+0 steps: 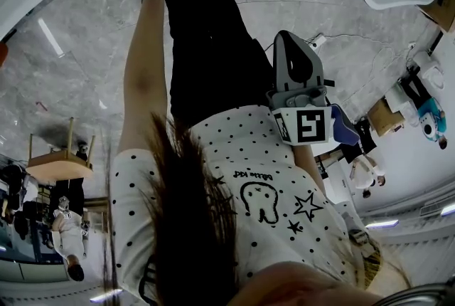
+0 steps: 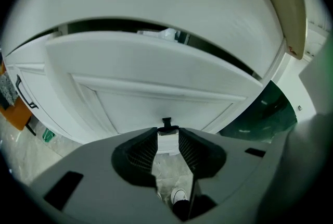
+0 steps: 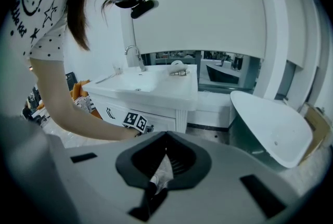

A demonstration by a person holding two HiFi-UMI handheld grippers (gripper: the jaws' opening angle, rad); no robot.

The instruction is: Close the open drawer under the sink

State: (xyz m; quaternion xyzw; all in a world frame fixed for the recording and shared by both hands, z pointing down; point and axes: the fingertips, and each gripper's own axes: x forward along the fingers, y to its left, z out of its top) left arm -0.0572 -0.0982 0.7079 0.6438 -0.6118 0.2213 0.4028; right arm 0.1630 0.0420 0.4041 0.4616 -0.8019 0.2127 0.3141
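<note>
One white drawer (image 2: 156,94) stands ajar — pale contents (image 2: 167,34) barely visible inside.

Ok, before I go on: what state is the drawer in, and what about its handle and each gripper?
Drawer: open, with a gap showing along its top edge.
Drawer handle: not gripped, just at the left jaw tips.
Left gripper: jaws apart, empty.
Right gripper: jaws together, empty.

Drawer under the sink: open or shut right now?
Open. In the left gripper view a dark gap runs along the top of the white panelled drawer front, and items show inside it.
</note>
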